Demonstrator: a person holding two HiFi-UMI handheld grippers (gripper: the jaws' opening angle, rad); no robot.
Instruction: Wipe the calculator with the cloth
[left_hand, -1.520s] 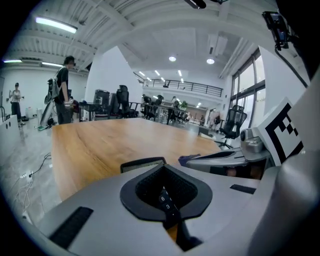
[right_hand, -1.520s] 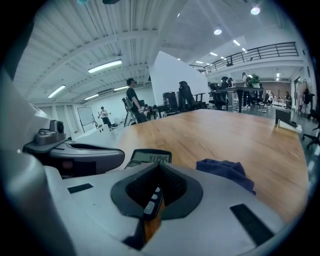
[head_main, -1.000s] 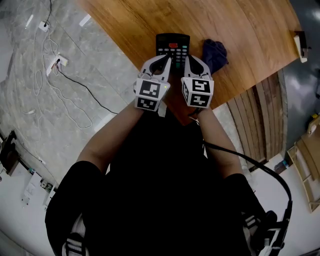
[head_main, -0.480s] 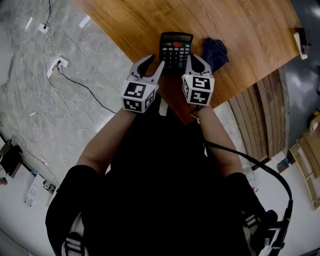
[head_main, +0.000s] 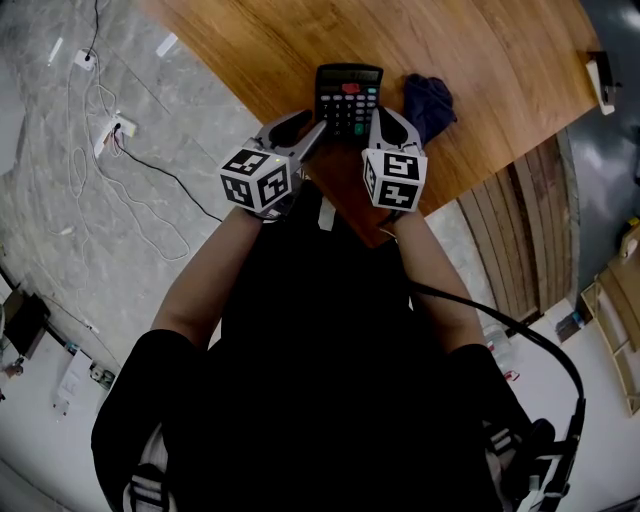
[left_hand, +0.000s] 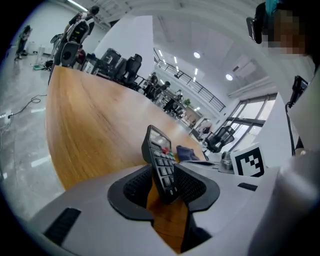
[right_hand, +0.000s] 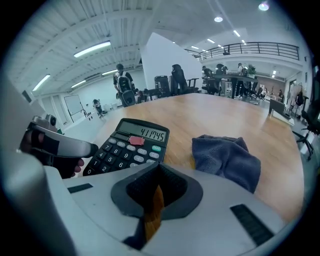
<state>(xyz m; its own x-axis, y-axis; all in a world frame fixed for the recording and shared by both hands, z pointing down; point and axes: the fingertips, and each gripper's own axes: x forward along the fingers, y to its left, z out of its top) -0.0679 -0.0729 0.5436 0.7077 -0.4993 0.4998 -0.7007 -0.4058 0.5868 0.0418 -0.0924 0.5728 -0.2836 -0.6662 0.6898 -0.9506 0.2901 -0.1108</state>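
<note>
A black calculator lies face up near the front edge of the wooden table, its display lit with digits. A dark blue cloth lies crumpled just to its right, apart from it. My left gripper is rolled onto its side at the calculator's near left corner and its jaws are opening. In the left gripper view the calculator's near end shows in the gap without either pad pressing on it. My right gripper is shut on nothing, hovering by the near right corner, with the cloth ahead to its right.
The table edge runs diagonally just under both grippers, with grey floor, cables and a power strip to the left. Wooden slats stand at the right. A small white object sits at the table's far right edge.
The left gripper has gone from shut at the calculator's near edge to open, rolled onto its side and drawn a little to the left. The calculator shifted slightly right. The right gripper stayed put.
</note>
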